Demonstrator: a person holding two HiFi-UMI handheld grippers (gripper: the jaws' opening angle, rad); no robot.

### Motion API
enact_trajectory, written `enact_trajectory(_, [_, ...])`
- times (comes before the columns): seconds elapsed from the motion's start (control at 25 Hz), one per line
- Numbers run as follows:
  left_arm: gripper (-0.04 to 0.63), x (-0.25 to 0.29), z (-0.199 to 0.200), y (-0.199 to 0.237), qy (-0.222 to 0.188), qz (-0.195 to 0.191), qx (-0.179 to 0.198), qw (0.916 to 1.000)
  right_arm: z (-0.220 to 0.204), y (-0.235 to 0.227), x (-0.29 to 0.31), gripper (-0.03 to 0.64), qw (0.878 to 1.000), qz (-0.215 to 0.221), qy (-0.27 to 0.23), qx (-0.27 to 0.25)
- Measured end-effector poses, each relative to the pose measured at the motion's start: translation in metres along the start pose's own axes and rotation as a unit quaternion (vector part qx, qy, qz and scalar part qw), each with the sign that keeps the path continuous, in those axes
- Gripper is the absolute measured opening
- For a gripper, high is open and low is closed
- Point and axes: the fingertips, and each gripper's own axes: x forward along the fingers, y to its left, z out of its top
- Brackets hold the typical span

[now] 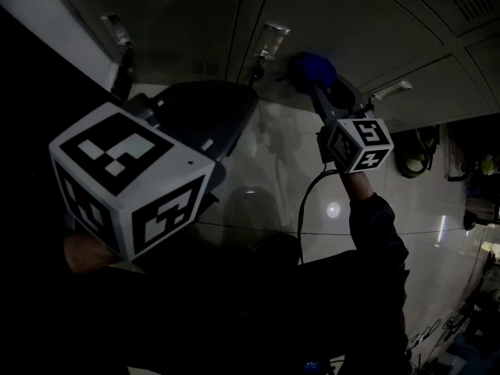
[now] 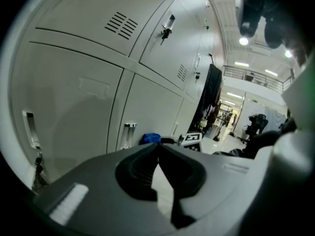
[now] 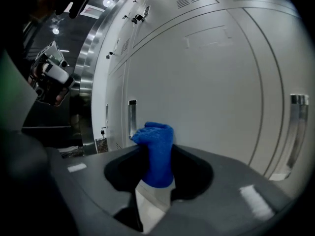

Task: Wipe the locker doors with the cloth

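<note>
evidently right gripper [image 3: 156,156] clamps blue cloth [image 3: 157,134] toward locker door [image 3: 211,82] for wiping; left gripper [image 2: 158,147], jaws together, hangs clear.

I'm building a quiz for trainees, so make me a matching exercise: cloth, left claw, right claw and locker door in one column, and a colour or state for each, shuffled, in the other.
Column one:
1. cloth
2. left claw
3. right claw
4. locker door

Column two:
A. shut, with nothing in it
B. blue
C. pale grey
D. clamped on fabric

Pairs: 1-B, 2-A, 3-D, 4-C
</note>
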Motion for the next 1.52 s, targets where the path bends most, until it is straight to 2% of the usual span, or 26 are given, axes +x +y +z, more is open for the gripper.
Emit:
enact_trajectory(0.28, [-0.020,0.004,-0.001,-0.003,0.003,-0.001,0.001,1.0000,-0.018,-0.045,-0.033,0.133,0.999,-0.049,0.012,0.008])
enact_trajectory(0.56, [-0.020,0.006,-0.002,-0.003,0.007,-0.001,0.000,1.0000,-0.041,-0.090,-0.066,0.135,0.992,-0.115,0.032,0.041])
enact_trajectory(0.76, [-0.020,0.005,-0.002,-0.004,0.008,-0.001,0.000,1.0000,-0.046,-0.102,-0.076,0.137,0.987,-0.144,0.036,0.058])
enact_trajectory(0.92, [-0.020,0.004,-0.002,-0.003,0.007,0.000,-0.002,1.0000,-0.045,-0.095,-0.077,0.133,0.986,-0.153,0.031,0.053])
enact_trajectory(1.12, [-0.020,0.002,-0.003,-0.001,0.004,-0.001,-0.004,1.0000,-0.038,-0.052,-0.064,0.130,0.993,-0.113,0.023,0.027])
enact_trajectory(1.36, [-0.020,0.000,0.000,-0.002,0.000,-0.003,-0.004,1.0000,-0.034,0.023,-0.021,0.131,1.000,0.001,0.006,0.025])
enact_trajectory(1.52, [-0.020,0.000,-0.001,0.000,-0.002,-0.001,-0.005,1.0000,-0.038,0.055,0.006,0.132,0.999,0.042,0.010,0.019])
